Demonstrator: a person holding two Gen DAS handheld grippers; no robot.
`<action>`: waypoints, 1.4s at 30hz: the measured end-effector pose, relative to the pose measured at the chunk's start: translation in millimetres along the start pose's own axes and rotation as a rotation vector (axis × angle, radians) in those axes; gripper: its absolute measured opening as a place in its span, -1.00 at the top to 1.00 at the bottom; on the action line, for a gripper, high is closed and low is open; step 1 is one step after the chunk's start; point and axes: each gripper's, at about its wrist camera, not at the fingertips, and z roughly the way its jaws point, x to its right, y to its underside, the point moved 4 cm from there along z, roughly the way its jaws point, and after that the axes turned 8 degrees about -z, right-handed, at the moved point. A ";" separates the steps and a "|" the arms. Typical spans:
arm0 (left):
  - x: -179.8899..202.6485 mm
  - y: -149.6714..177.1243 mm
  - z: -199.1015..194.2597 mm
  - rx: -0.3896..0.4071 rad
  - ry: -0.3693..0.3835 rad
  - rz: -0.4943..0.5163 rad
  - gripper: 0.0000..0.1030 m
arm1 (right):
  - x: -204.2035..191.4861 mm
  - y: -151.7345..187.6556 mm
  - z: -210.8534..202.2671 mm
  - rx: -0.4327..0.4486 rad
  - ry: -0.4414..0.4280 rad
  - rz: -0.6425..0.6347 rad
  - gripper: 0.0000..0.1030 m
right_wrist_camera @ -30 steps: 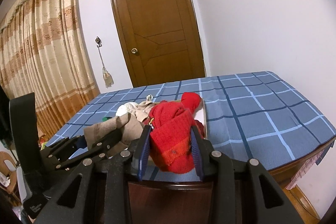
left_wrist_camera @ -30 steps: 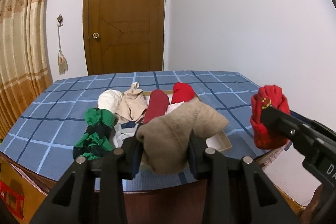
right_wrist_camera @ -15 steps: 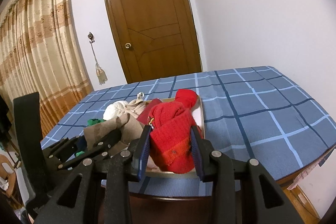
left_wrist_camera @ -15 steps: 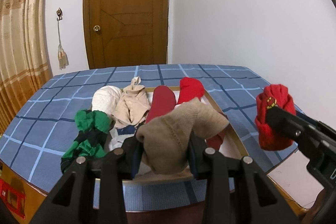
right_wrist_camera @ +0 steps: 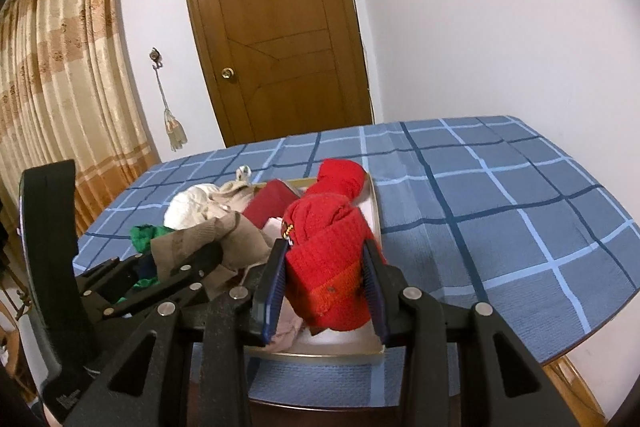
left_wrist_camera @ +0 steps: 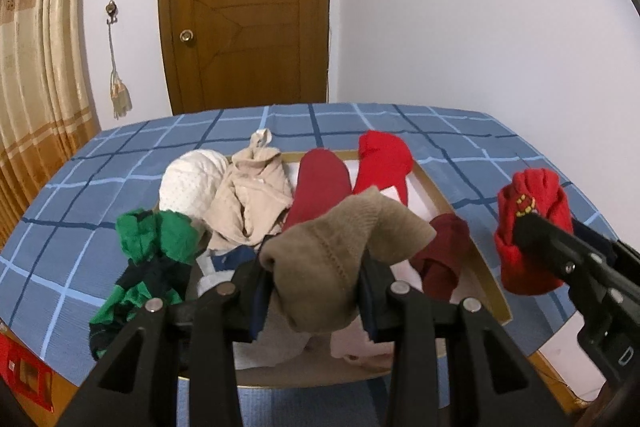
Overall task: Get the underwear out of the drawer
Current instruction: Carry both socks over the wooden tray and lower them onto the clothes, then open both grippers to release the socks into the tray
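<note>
Your left gripper clamps tan roll, right gripper clamps red roll; both lifted clear above drawer's near edge.

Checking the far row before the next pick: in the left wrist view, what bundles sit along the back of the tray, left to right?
White dotted bundle → beige bundle → dark red bundle → bright red bundle.

tan rolled underwear, red rolled underwear, both clamped above drawer

Glossy varnished wood door – matt checked cloth cover – ribbed knit tan garment, fuzzy red knit.
</note>
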 end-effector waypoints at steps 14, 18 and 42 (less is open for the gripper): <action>-0.3 3.7 24.8 -0.033 -0.015 0.006 0.32 | 8.1 9.1 34.7 -0.069 0.000 0.012 0.24; 0.0 4.9 30.3 -0.034 -0.024 0.010 0.32 | 9.2 16.4 44.4 -0.096 -0.003 0.015 0.24; -15.2 1.9 21.2 0.031 -0.097 0.027 0.32 | -3.8 21.5 66.9 -0.135 -0.028 0.005 0.24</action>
